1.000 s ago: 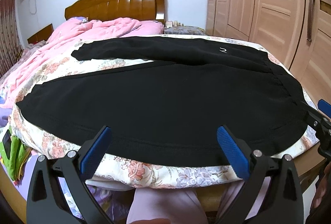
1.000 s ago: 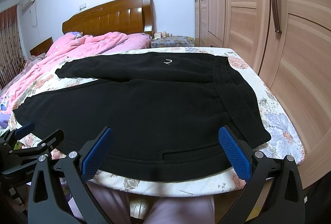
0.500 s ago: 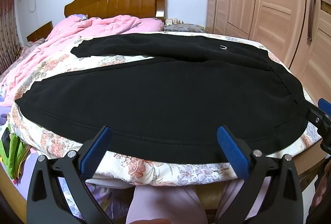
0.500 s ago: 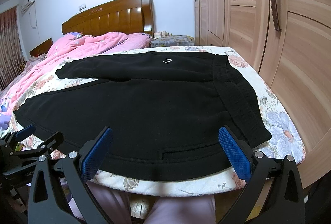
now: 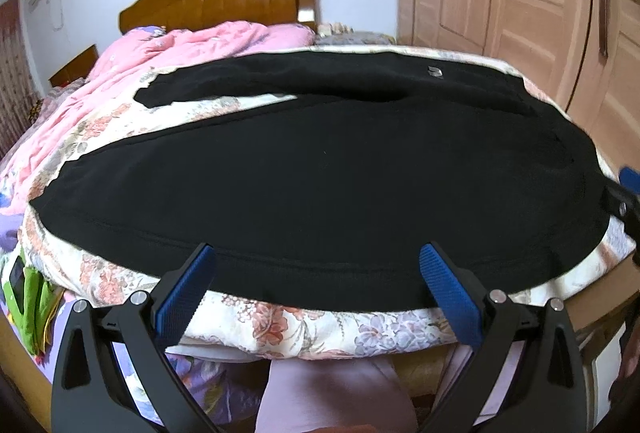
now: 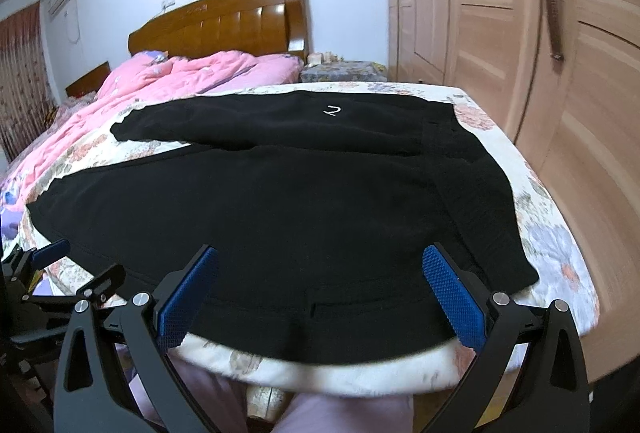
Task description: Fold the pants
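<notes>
- Lower frame: the left gripper (image 5: pixel 316 285) and the right gripper (image 6: pixel 320 289) both have their blue fingers (image 6: pixel 452 297) spread wide, holding nothing, just short of the near hem.
- Mid-frame: the black pants (image 5: pixel 320 173) lie flat on the floral bed (image 5: pixel 304 325), waistband at right, legs running left — still unfolded.
- Risk, as I judge it: pinching only the top layer, or snagging the sheet, would skew the fold.
- Far, upper left: a pink quilt (image 6: pixel 180 77). No containers visible.
</notes>
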Tool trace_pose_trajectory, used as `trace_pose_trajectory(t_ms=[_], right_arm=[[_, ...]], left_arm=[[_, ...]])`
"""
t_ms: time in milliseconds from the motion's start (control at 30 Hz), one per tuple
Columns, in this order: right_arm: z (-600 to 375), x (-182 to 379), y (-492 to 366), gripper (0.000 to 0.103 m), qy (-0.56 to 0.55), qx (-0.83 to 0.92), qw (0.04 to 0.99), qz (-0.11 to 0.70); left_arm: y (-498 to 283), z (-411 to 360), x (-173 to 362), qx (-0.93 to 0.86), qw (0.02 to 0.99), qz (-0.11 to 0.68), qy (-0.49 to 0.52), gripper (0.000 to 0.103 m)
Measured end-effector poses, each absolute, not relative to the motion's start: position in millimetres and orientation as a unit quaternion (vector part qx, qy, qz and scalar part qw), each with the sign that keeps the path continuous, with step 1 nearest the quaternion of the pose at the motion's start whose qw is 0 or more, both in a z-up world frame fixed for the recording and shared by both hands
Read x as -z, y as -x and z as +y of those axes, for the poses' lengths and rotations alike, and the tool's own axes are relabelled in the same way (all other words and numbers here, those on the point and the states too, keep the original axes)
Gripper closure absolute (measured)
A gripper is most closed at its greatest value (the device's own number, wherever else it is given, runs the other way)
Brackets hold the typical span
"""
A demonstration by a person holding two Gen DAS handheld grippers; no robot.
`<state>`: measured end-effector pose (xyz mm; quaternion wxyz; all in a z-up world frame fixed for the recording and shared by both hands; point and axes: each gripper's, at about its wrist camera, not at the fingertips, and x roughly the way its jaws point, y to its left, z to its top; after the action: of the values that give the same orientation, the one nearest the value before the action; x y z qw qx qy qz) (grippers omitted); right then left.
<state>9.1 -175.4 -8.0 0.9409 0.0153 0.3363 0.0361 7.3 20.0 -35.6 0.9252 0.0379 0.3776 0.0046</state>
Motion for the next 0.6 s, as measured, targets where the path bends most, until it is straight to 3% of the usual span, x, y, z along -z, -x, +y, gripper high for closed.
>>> trace_pose_trajectory(t_ms=[433, 600], right_arm=[[-209.4, 11.4, -155.6, 0.004, 0.018, -0.087, 0.897, 0.432], [-225.9, 7.8, -219.4, 0.004, 0.083, -0.144, 0.897, 0.409]], left_arm=[[-96.9, 5.3, 29.3, 0.026, 0.910, 0.395, -0.126, 0.002], [-151.5, -3.7, 14.4, 0.062, 0.905, 0.387, -0.168, 0.002]])
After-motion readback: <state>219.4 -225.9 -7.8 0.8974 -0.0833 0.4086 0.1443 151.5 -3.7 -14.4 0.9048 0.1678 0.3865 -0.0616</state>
